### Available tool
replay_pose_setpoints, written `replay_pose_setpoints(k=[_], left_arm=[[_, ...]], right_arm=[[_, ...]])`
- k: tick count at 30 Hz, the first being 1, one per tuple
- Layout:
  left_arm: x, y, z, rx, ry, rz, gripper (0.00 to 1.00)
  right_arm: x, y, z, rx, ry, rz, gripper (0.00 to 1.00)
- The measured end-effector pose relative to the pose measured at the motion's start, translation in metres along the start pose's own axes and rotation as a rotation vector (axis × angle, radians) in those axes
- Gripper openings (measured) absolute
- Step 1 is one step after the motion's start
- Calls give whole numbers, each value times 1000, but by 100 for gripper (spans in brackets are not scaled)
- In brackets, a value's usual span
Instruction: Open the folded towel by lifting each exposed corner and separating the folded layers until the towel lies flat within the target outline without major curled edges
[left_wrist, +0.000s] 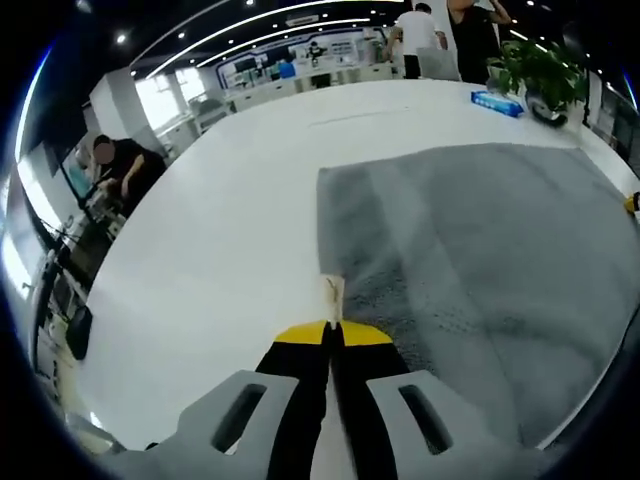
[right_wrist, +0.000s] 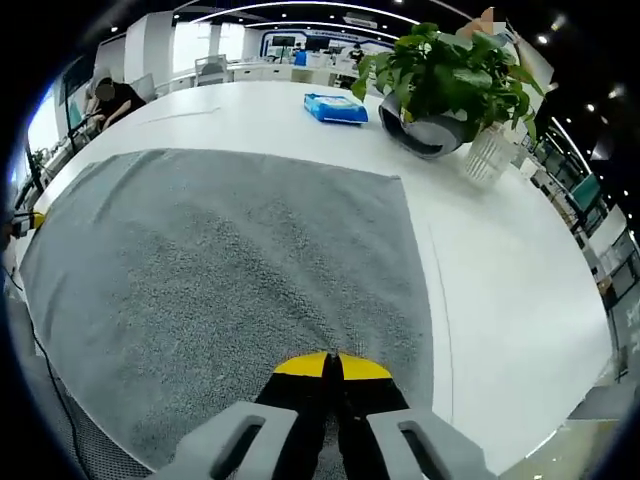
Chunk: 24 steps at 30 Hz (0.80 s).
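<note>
A grey towel (left_wrist: 480, 260) lies spread open on the white table (left_wrist: 230, 220). In the left gripper view my left gripper (left_wrist: 333, 326) is shut on the towel's near left corner, and a small cream label (left_wrist: 332, 293) sticks out past its yellow tips. In the right gripper view the towel (right_wrist: 220, 270) looks flat, with straight far and right edges. My right gripper (right_wrist: 335, 358) is shut on the towel's near edge close to its right corner. Each gripper's yellow tip peeks into the other view, the right gripper (left_wrist: 632, 203) and the left gripper (right_wrist: 38, 218).
A potted plant (right_wrist: 440, 85) in a grey pot, a blue packet (right_wrist: 335, 107) and a clear glass (right_wrist: 488, 155) stand on the table beyond the towel. People stand and sit past the table's far and left edges. Bare white tabletop (right_wrist: 500, 280) runs right of the towel.
</note>
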<state>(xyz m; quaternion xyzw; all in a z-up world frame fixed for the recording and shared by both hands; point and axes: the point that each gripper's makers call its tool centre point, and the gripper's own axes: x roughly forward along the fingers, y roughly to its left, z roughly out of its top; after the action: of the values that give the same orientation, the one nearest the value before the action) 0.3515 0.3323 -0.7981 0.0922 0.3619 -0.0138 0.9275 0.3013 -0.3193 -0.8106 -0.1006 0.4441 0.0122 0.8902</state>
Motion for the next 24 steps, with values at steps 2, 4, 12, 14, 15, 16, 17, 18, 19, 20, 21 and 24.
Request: replay_pose_setpoints(k=[2,4,12,14,15,16,17,18,19,20,21,24], left_arm=[[-1,1,0,-31,1,-1,4],[-2,2,1,-63,0,-11,8],[-25,-38,38,-93,-130,-184,31],[-30,-62,37,-29,-114,-252,40],[-32,-75,37,-6,-121,-278,45],[-33,-82,36,2,-120,-290,49],[-35,-93,32,5,-109,-310,51],[-35,-100,30,4,-106,-327,57],[-37,-107,29,-2,-109,-343,62],[-37,-118,27,-23,-114,-372,68],[-38,-125,25,-28,-110,-390,74],[-39,-141,12,1,-81,-418,78]], right_arm=[[0,0,1,31,-13,21,0],[-1,0,1,77,-28,41,0],[-14,22,26,165,-222,185,56],[-18,34,34,124,-253,237,71],[-19,38,37,103,-266,247,75],[-22,44,41,82,-277,267,81],[-24,50,46,62,-294,289,85],[-26,57,51,28,-316,309,90],[-26,62,52,10,-311,321,97],[-25,66,50,-6,-297,336,100],[-26,73,46,-23,-274,372,99],[-20,72,39,-48,-227,349,100]])
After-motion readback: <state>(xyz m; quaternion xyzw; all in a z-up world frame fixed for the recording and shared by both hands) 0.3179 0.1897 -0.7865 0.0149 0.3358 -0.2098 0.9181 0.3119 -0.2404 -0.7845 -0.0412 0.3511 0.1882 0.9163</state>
